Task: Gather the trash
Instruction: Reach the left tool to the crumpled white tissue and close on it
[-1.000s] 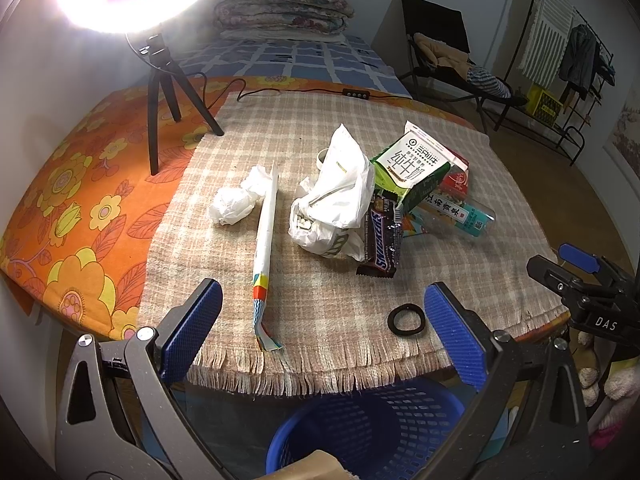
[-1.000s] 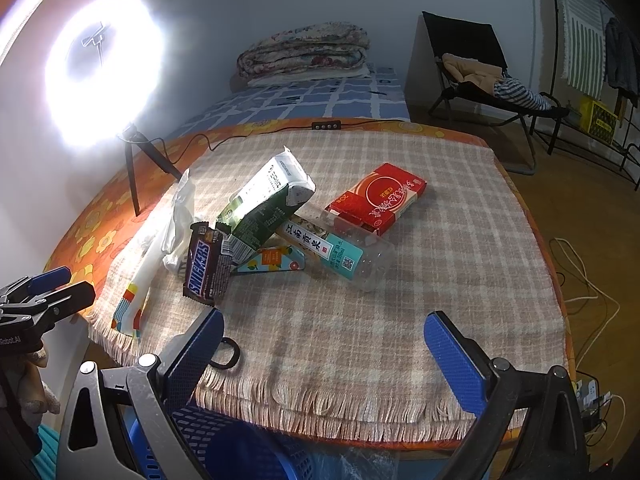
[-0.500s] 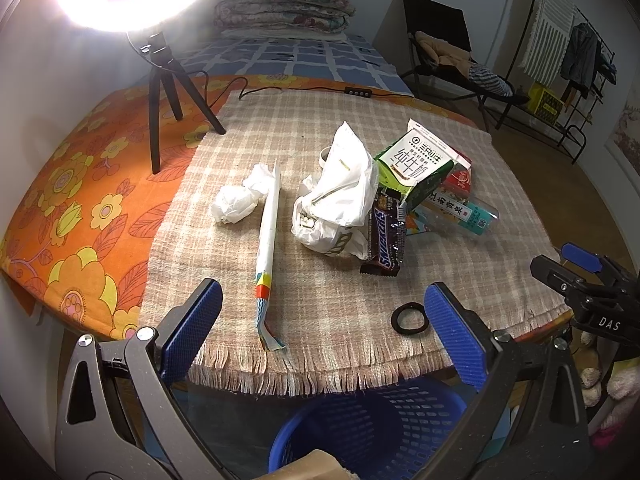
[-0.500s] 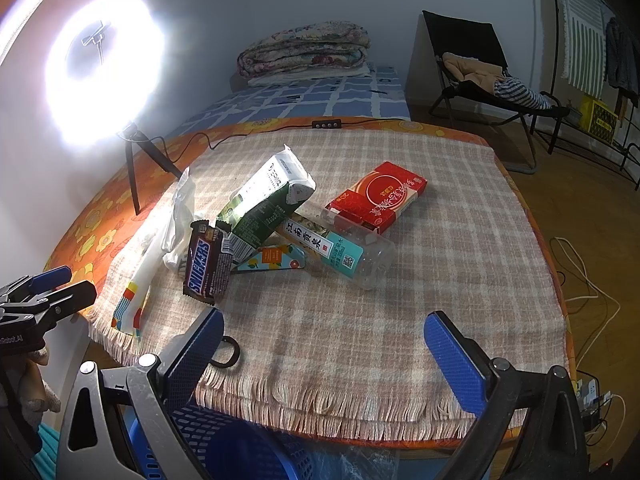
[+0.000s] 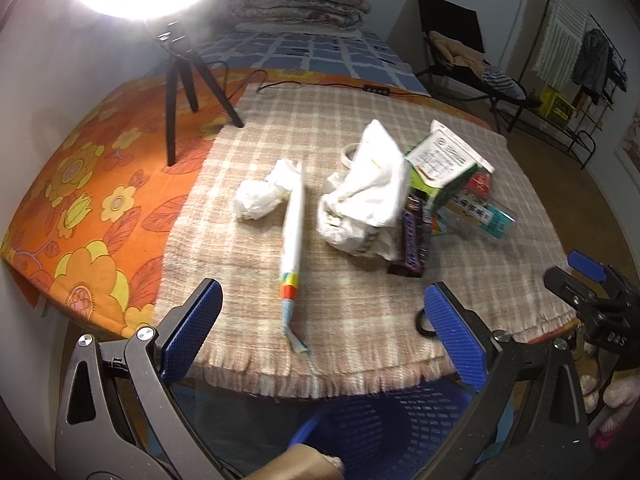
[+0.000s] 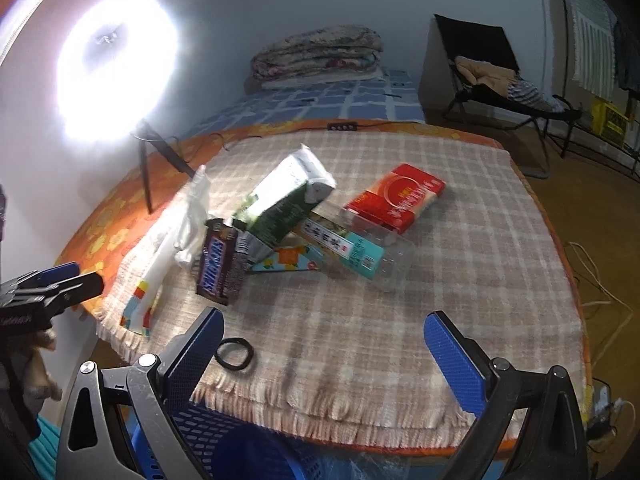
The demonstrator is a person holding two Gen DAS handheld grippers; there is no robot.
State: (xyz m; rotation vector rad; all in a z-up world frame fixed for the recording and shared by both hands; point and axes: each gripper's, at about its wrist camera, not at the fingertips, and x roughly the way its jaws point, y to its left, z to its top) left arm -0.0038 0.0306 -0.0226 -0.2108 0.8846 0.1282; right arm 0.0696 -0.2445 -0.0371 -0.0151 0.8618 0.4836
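Closing in on the trash pile

You are easing both spread, empty tongs, left tongs [image 5: 322, 328] and right tongs [image 6: 322, 344], nearer; trash [image 6: 280, 232] is lying untouched on the tabletop [image 6: 460, 288], basket [image 5: 380, 424] waiting below.

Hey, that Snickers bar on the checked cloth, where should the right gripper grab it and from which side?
Judging by its pose, grip the Snickers bar across its narrow width near the lower end, coming from the table's near edge with the right gripper. That end lies free on the cloth; the upper end is crowded by the green carton and plastic bag.

Bedroom, bed [image 6: 340, 96], folded quilts [image 6: 316, 50], clothes rack [image 5: 576, 52]
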